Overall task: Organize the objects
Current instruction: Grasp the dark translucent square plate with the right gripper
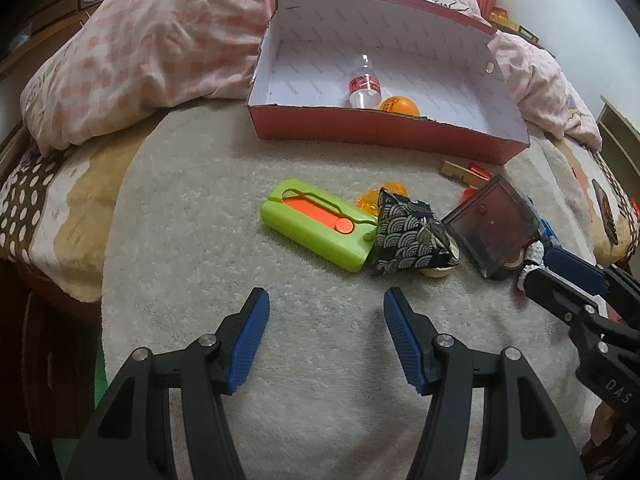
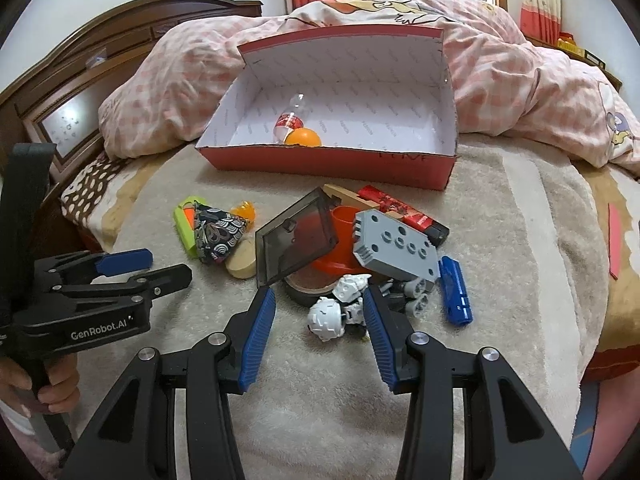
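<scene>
Beige blanket point(image 1: 320, 320) bare under left gripper point(image 1: 326, 304) — jaws apart, empty.

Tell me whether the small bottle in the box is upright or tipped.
Tipped: the small bottle lies on its side on the floor of the box, beside an orange ball.

A bed point(image 2: 532, 216) spread with a pale fluffy blanket point(image 1: 320, 344) carries a crumpled pink checked duvet point(image 2: 520, 92) at the back and an open red cardboard box point(image 2: 332, 166) just in front of it. Nearer lie a green and orange case point(image 1: 316, 232), a patterned fabric pouch point(image 1: 404, 236), a pale disc, perhaps wooden point(image 2: 241, 261), a blue cylinder point(image 2: 456, 290) and a white toy figure point(image 2: 330, 316)
</scene>
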Motion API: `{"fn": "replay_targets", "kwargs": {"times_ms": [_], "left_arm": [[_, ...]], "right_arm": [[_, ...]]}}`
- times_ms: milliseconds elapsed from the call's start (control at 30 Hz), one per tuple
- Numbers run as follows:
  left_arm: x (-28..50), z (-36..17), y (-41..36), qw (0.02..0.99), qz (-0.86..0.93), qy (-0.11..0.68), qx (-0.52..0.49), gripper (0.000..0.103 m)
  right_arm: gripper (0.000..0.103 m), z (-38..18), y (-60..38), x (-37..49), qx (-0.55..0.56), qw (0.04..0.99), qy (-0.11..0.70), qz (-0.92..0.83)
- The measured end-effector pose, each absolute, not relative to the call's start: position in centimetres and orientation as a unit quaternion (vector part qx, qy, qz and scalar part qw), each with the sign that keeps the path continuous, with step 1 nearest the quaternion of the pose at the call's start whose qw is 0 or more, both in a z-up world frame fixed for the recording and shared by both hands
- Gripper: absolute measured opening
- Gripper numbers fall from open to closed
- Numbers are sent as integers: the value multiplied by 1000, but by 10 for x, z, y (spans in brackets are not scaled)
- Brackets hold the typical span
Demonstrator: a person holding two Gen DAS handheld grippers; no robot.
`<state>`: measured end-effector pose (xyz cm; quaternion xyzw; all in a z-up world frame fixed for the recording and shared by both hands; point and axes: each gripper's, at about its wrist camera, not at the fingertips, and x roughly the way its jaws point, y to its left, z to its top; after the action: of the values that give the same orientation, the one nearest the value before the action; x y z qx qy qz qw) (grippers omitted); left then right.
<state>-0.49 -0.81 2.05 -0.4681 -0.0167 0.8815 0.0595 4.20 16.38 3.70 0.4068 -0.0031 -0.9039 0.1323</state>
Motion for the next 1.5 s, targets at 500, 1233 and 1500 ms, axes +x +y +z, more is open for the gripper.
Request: {"fn": "replay_targets", "kwargs": {"times_ms": [500,1233,1500], "left_arm": [[-5,22,-20,59,885,-33,-461,60],[2,42,-6,102,901,-21,-422,60],[-10,41,22,142,902,10,-407,60]], "right_arm": [[47,37,132,10,396,139,48,-907],[5,62,153,35,385,207,-63,-897],[5,47,173,59,448,235,-108,-856]]}}
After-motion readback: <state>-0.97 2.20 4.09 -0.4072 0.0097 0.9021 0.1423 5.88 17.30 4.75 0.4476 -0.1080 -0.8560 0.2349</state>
